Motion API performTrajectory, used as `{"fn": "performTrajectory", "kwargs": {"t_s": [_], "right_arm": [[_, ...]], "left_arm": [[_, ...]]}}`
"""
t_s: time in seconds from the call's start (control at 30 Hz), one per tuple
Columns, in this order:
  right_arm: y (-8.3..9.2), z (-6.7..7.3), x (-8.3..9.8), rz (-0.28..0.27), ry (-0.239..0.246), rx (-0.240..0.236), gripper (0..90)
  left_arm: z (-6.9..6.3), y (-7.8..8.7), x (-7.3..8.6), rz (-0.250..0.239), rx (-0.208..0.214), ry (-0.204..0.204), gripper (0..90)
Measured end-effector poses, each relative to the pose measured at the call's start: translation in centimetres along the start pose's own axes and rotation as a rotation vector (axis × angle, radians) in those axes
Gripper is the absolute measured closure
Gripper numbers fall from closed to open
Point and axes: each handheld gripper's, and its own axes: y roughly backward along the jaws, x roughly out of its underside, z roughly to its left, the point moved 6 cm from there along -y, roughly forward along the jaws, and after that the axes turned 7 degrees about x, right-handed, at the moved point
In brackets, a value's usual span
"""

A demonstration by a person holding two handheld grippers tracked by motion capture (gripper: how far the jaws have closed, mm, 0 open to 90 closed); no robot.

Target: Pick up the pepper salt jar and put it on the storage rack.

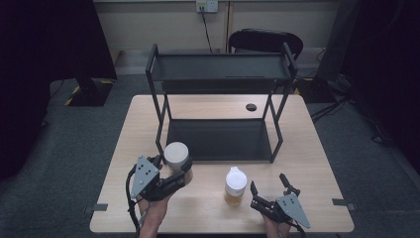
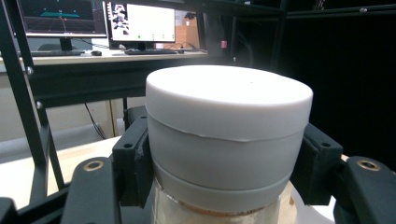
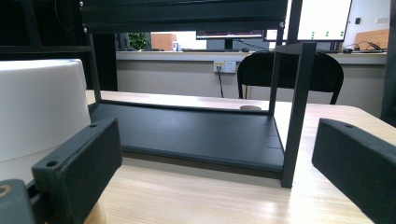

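Between left gripper [image 1: 174, 171] fingers [image 2: 135, 158], jar [image 2: 226, 135]

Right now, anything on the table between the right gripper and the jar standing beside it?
No. In the high view, bare tabletop separates the right gripper from the standing jar; its open jaws sit just right of the jar.

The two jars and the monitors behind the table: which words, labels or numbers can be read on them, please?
White-lidded jar held in the left gripper: no text shows.
Second jar on the table: no label can be read.
Monitors in the background: graphics and small marks, too small and blurred to read.
Black shelf rack: no text.
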Motion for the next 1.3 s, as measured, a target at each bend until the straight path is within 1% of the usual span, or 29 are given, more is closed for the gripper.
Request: {"fn": "performTrajectory", "kwargs": {"t_s": [0.1,0.2,0.3,0.43,0.57,0.67,0.7,0.9,1.03,1.17,1.3], "right_arm": [[0.0,0.0,0.0,0.0,0.0,0.0,0.4],[0.0,0.0,0.0,0.0,0.0,0.0,0.4],[0.0,0.0,0.0,0.0,0.0,0.001,0.4],[0.0,0.0,0.0,0.0,0.0,0.001,0.4],[0.0,0.0,0.0,0.0,0.001,0.001,0.4],[0.0,0.0,0.0,0.0,0.0,0.001,0.4],[0.0,0.0,0.0,0.0,0.0,0.001,0.4],[0.0,0.0,0.0,0.0,0.0,0.003,0.4],[0.0,0.0,0.0,0.0,0.001,0.004,0.4],[0.0,0.0,0.0,0.0,0.001,0.003,0.4],[0.0,0.0,0.0,0.0,0.0,0.004,0.4]], "left_arm": [[0.2,-0.3,-0.9,-0.014,0.006,-0.005,34.3],[0.3,-0.6,-2.0,-0.011,0.001,-0.028,34.3],[0.7,-0.9,-2.9,-0.018,0.01,-0.035,34.3],[1.0,-1.4,-3.8,-0.021,0.005,-0.045,34.3],[1.5,-1.7,-4.7,-0.037,-0.001,-0.033,34.4],[1.6,-2.1,-5.4,-0.033,-0.008,-0.052,34.4],[1.7,-2.2,-5.6,-0.035,-0.007,-0.052,34.4],[2.5,-3.1,-7.1,-0.058,-0.016,-0.032,34.4],[2.8,-3.9,-8.3,-0.062,-0.025,-0.04,34.4],[3.0,-4.6,-9.7,-0.06,-0.032,-0.039,34.4],[3.1,-5.2,-11.0,-0.068,-0.038,-0.057,34.4]]}}
